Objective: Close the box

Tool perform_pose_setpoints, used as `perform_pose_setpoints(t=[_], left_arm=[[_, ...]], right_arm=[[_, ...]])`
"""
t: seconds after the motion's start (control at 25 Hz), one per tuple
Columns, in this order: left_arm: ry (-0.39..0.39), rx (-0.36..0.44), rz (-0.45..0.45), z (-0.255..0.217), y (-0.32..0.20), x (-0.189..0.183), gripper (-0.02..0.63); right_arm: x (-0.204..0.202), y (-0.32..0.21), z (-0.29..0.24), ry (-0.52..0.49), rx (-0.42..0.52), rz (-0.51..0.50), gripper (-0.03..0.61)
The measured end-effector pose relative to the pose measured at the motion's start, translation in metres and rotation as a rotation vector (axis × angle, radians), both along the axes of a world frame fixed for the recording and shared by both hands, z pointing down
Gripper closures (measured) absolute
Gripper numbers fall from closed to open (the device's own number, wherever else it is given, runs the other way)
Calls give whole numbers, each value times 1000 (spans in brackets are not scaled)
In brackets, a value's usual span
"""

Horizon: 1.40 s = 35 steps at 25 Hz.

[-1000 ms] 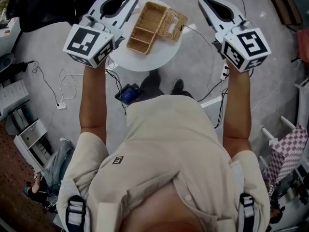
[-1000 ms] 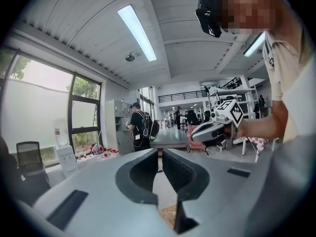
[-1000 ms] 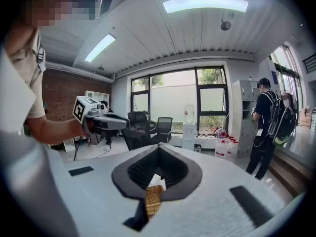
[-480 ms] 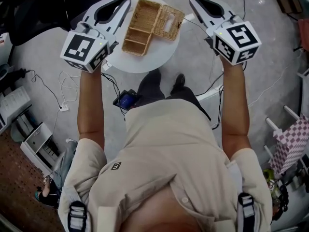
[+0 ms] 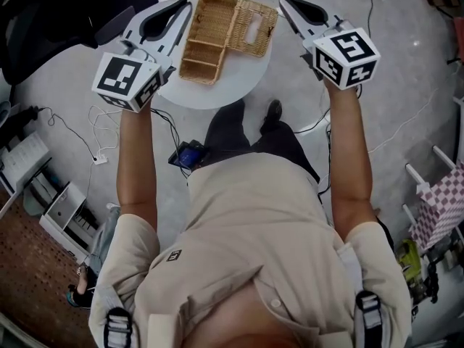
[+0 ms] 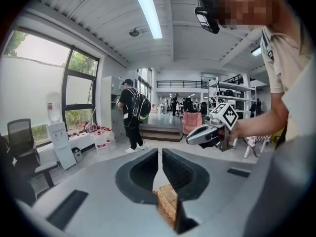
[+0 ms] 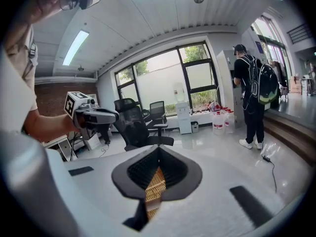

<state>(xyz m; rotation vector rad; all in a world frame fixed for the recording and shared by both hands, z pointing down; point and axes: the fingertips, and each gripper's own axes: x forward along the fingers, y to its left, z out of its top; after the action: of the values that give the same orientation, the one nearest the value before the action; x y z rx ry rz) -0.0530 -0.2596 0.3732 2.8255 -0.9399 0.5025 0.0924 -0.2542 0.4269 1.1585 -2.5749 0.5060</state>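
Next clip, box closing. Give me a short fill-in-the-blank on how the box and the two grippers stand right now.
1. The wicker box rests on a round white ____.
2. Its lid lies ____, flat on the side toward the right gripper.
3. The right gripper's jaws are ____, with nothing held between them.
4. The left gripper and the right gripper flank the box, and ____ of them touches it.

Missing words: table; open; shut; neither
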Motion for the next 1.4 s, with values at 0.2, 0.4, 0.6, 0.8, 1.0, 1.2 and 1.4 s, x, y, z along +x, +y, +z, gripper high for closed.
perform_pose_setpoints(t=[0.2,0.4,0.6,0.8,1.0,1.2,1.4], left_arm=[[2,-35,3,37,-4,11,584],[-25,-78,7,70,-3,11,584],[-21,-103,32,103,1,14,584],[-28,-140,35,130,7,14,584],[-32,-164,33,148,9,12,584],[-31,-180,37,159,10,15,584],[-33,-191,38,168,12,14,584]], right_arm=[[9,2,58,-30,-72,19,583],[13,9,112,-61,-163,45,571],[15,22,165,-105,-256,76,551],[16,40,212,-173,-352,120,527],[15,53,250,-223,-435,164,498],[18,62,280,-284,-514,206,459],[14,69,297,-412,-586,232,413]])
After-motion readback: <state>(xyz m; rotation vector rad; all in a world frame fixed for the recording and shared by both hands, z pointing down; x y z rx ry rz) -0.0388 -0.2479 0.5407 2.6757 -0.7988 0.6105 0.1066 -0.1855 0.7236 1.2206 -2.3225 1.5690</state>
